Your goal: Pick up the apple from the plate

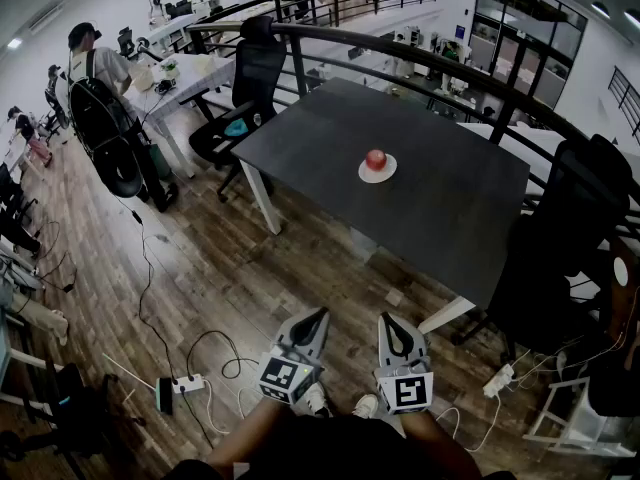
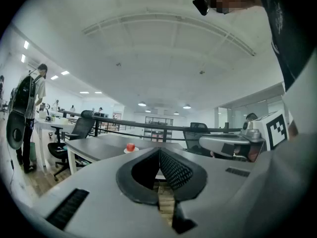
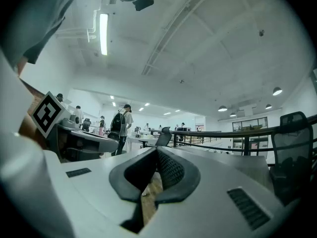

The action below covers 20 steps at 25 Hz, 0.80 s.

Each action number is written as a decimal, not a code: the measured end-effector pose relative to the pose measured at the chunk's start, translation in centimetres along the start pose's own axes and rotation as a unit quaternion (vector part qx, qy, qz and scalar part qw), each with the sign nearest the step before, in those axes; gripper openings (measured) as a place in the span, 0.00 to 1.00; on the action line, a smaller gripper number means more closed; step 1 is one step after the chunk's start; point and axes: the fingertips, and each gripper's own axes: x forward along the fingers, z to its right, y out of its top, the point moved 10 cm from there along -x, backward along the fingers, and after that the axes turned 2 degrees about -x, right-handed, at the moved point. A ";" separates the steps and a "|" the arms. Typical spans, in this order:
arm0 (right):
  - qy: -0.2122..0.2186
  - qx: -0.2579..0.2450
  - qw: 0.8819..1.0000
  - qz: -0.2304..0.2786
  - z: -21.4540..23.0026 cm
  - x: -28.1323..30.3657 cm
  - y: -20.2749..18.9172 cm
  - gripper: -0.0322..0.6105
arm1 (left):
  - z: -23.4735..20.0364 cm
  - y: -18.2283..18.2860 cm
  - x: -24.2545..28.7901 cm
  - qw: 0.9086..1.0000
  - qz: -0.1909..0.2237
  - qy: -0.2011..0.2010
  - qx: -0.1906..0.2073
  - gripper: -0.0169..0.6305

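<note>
A red apple [image 1: 376, 158] rests on a small white plate [image 1: 377, 174] near the middle of a dark grey table [image 1: 420, 168]. Both grippers are held low over the wooden floor, well short of the table and far from the apple. The left gripper [image 1: 318, 317] and the right gripper [image 1: 389, 321] point towards the table, side by side. Each has its jaws shut tip to tip with nothing between them. In the left gripper view the apple [image 2: 130, 147] shows small, beyond and left of the shut left gripper [image 2: 159, 150]. The right gripper view shows the shut right gripper [image 3: 157, 151] and no apple.
A black railing [image 1: 420, 48] curves behind the table. Black office chairs stand at the table's left [image 1: 250, 88] and right [image 1: 560, 238]. A person with a backpack [image 1: 100, 98] stands at far left. Cables and a power strip [image 1: 185, 384] lie on the floor.
</note>
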 end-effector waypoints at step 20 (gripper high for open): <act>-0.015 -0.026 1.000 -0.006 -1.0 3.0 -0.4 0.09 | -2.9 0.6 0.1 1.000 0.005 -0.006 0.017 0.06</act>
